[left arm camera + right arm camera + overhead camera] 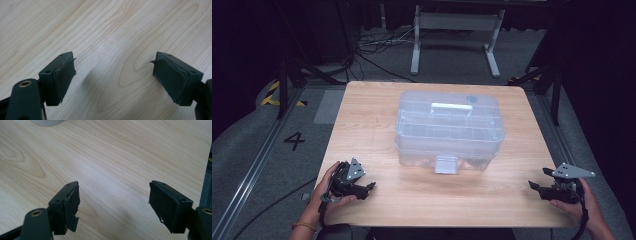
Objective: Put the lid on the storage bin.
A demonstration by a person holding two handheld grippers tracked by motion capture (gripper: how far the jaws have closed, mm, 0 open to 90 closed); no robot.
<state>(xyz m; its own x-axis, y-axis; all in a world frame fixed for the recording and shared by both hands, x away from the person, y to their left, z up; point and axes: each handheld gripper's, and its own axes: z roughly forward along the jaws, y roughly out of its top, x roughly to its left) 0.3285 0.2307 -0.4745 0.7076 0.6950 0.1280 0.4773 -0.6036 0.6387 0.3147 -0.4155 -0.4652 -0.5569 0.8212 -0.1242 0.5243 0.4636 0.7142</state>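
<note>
Clear plastic box (449, 131) sits mid-tabletop (377, 120), ahead of and between the left tool (368, 188) and right tool (536, 187); both gape empty, with bare wood between them and it.

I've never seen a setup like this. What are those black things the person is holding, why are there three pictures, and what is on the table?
A person holds a hand-operated grasping tool in each hand: the left tool and the right tool. The high view looks down from a fixed camera above the wooden table. The other two pictures come from small cameras riding on each tool, looking along its two black jaws: left tool, right tool. In the middle of the table stands a clear plastic box with a lid, a handle and a front latch. Both tools are open and hold nothing.
</note>
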